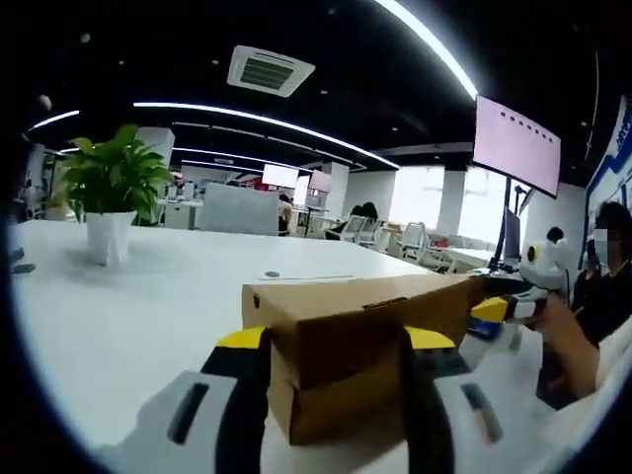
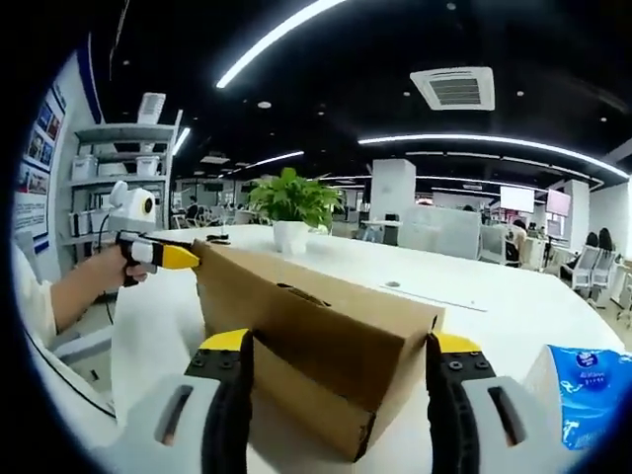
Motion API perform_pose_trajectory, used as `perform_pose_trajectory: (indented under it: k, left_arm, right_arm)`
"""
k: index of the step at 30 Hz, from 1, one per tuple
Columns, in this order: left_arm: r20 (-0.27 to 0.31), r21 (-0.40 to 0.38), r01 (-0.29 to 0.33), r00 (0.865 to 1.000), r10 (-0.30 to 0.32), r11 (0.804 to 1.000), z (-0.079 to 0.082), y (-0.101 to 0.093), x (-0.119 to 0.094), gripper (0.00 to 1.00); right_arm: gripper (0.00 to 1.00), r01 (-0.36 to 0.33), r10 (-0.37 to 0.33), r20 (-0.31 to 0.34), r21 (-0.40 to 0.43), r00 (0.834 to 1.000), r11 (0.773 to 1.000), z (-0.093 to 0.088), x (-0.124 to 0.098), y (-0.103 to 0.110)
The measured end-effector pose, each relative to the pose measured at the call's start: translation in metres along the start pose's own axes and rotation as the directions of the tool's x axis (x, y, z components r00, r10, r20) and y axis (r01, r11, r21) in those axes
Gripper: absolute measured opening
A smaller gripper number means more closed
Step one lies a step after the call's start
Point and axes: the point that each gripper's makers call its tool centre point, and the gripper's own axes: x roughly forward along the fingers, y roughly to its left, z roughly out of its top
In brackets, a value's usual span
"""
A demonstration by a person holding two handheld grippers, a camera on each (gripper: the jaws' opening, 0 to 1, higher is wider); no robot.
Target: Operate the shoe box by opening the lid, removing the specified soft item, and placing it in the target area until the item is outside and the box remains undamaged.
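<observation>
A brown cardboard shoe box (image 1: 355, 326) lies on the white table (image 1: 148, 296) with its lid down. My left gripper (image 1: 336, 338) is open, and its yellow-tipped jaws stand on either side of the box's near end. I cannot tell whether they touch the box. In the right gripper view the same box (image 2: 316, 316) runs away to the left. My right gripper (image 2: 340, 343) is open too, flanking the box's opposite end. Each gripper also shows at the box's far end in the other's view: the right gripper (image 1: 499, 314) and the left gripper (image 2: 163, 255), each held by a hand. The box's contents are hidden.
A potted green plant (image 1: 109, 193) stands at the back of the table; the plant (image 2: 291, 207) is also in the right gripper view. A blue tissue pack (image 2: 588, 380) lies to the right of the box. The person's hand (image 1: 565, 341) is at the table's edge. Desks, chairs and shelves lie beyond.
</observation>
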Motion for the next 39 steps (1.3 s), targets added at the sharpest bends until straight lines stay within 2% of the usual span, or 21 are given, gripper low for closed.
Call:
perform_pose_trajectory:
  k: [16, 23, 32, 35, 39]
  left_arm:
    - [0.005, 0.034, 0.004, 1.0, -0.004, 0.999, -0.009, 0.003, 0.0, 0.53]
    - [0.0, 0.058, 0.006, 1.0, -0.006, 0.998, -0.011, 0.005, 0.001, 0.53]
    - [0.002, 0.138, 0.009, 1.0, -0.009, 0.99, -0.009, 0.003, -0.001, 0.54]
    - [-0.024, 0.176, 0.003, 1.0, 0.002, 0.984, -0.011, 0.001, -0.001, 0.55]
    - [-0.031, 0.22, -0.003, 0.999, 0.01, 0.975, -0.009, -0.003, -0.003, 0.58]
  right_arm:
    - [0.73, 0.006, -0.008, -0.034, -0.057, 0.999, 0.998, -0.01, 0.002, 0.001]
    - [0.73, 0.02, -0.027, -0.059, -0.11, 0.998, 0.994, -0.015, 0.003, 0.001]
    - [0.73, 0.006, -0.014, -0.077, -0.096, 0.997, 0.995, -0.013, 0.0, 0.002]
    - [0.71, 0.015, -0.023, -0.067, -0.117, 0.998, 0.993, -0.01, -0.001, 0.001]
    - [0.71, 0.021, -0.03, -0.066, -0.132, 0.997, 0.991, -0.008, -0.002, 0.002]
